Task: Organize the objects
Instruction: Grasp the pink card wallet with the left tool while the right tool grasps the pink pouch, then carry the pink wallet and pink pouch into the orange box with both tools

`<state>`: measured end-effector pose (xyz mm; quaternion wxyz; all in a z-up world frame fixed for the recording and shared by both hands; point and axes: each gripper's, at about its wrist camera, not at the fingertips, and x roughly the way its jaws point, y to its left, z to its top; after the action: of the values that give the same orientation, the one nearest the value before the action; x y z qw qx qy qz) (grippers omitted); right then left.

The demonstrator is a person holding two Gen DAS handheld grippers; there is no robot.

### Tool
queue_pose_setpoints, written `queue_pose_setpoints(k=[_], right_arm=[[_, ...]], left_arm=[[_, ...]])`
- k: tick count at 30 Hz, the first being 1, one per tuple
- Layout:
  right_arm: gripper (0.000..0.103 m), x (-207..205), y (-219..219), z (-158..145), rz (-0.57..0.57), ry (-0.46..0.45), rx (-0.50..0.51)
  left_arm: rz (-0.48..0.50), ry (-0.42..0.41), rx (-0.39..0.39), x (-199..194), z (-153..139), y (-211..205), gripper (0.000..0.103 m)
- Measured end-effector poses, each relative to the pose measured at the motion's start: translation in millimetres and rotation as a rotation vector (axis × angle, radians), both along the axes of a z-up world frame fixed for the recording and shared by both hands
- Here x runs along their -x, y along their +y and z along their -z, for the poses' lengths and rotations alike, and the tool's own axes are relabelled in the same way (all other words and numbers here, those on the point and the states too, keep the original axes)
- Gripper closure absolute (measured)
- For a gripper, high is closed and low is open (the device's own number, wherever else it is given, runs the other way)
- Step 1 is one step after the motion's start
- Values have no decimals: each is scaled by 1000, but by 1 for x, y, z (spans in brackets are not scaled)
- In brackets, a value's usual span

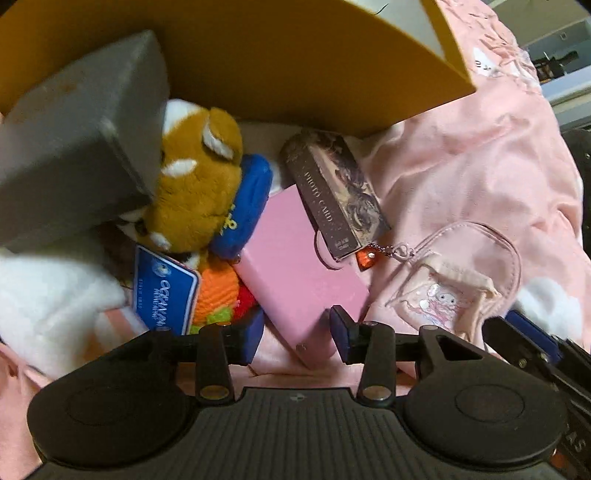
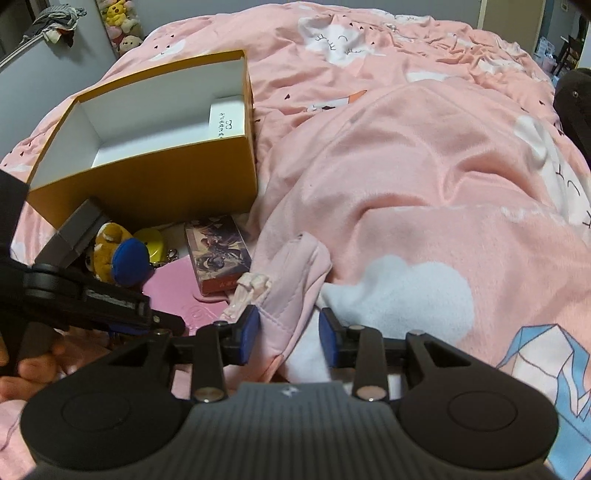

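Note:
A heap of small things lies on the pink bed in front of an open yellow box [image 2: 147,173] with a white inside. In the left wrist view my left gripper [image 1: 297,338] is open, its pads either side of the near corner of a flat pink case [image 1: 295,266]. Beside it lie a brown plush toy [image 1: 199,184], a dark photo card box [image 1: 336,192], a grey box [image 1: 74,140] and a pink pouch [image 1: 458,284]. My right gripper [image 2: 288,336] is open around the edge of the pink pouch [image 2: 291,280].
The pink duvet [image 2: 424,166] is rumpled and fills the right side. A blue tag [image 1: 162,288] and an orange knitted toy [image 1: 218,291] lie at the left. A yellow round item [image 2: 149,240] sits by the box. Plush toys [image 2: 122,22] stand far back.

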<state>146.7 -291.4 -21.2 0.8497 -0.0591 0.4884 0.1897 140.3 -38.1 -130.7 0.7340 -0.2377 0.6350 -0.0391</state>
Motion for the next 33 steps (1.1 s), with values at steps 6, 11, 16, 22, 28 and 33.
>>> queue_pose_setpoints(k=[6,11,16,22,28,33], right_arm=[[66,-4,-7,3,21,26,-49],[60,-2,0,-9,35,20,-61],[51,13,26,-24,-18,-81,73],[49,6,43,-9,-55,-50,124],[72,6,34,-2,-66,-39,104],[76,10,26,-23,-78,-89,61]], left_arm=[[-72,-17,17,2,9,2,58],[-80,-55,14,9,0,3,68],[-76,-98,22,16,-19,7,72],[-67,-158,55,28,-35,17,76],[-18,-220,95,39,-52,27,81],[28,-299,106,45,-73,29,83]])
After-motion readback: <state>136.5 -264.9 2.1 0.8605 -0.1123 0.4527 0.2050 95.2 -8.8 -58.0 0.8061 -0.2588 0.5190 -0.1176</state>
